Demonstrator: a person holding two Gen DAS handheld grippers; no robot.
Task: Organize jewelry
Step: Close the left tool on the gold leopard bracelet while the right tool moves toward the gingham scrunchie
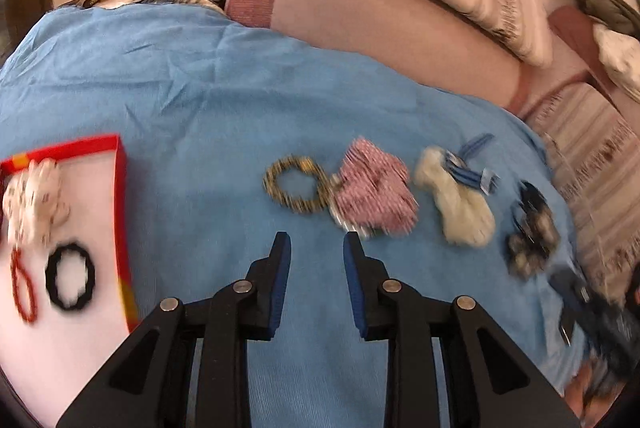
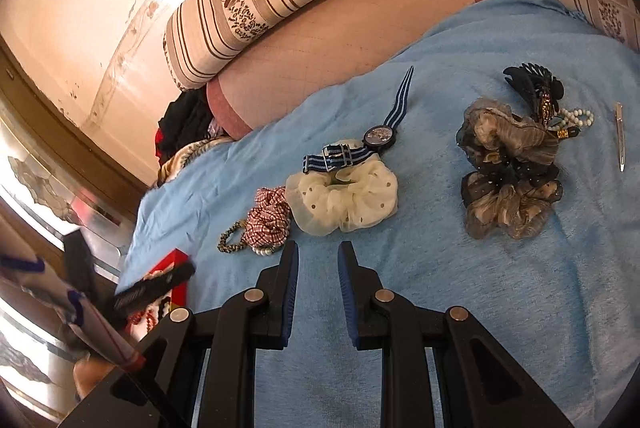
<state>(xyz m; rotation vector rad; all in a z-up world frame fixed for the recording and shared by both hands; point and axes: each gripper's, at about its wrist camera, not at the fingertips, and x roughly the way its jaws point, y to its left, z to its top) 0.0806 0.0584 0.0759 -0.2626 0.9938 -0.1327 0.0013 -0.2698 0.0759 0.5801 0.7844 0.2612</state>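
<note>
Blue-padded fingers of the left claw [image 1: 317, 242] fill the bottom of the left wrist view, standing a little apart with nothing between them, hovering over the blue blanket [image 1: 180, 88] on the bed. Taking the checked red scrunchie [image 1: 374, 194] as landmark: it lies just ahead of this claw and slightly to its right; the gold-and-black bracelet [image 1: 296, 184] touches its left edge, the cream scrunchie [image 1: 460, 204] sits just beyond on its right, with the striped-strap watch [image 1: 472, 164] over that one's far edge. Far to its left is the red-rimmed box [image 1: 120, 188], already holding a black hair tie [image 1: 71, 276] and a red bead loop [image 1: 24, 286]. The right claw [image 2: 318, 248], likewise slightly parted and empty, points at the same landmark from the other side, with the cream scrunchie [image 2: 344, 200] almost straight ahead. By my judgement the left hand is the nearer to the bracelet, whose ring lies flat, so a steep downward reach onto one side of the ring would suit. Both claws tilt downward toward the blanket.
</note>
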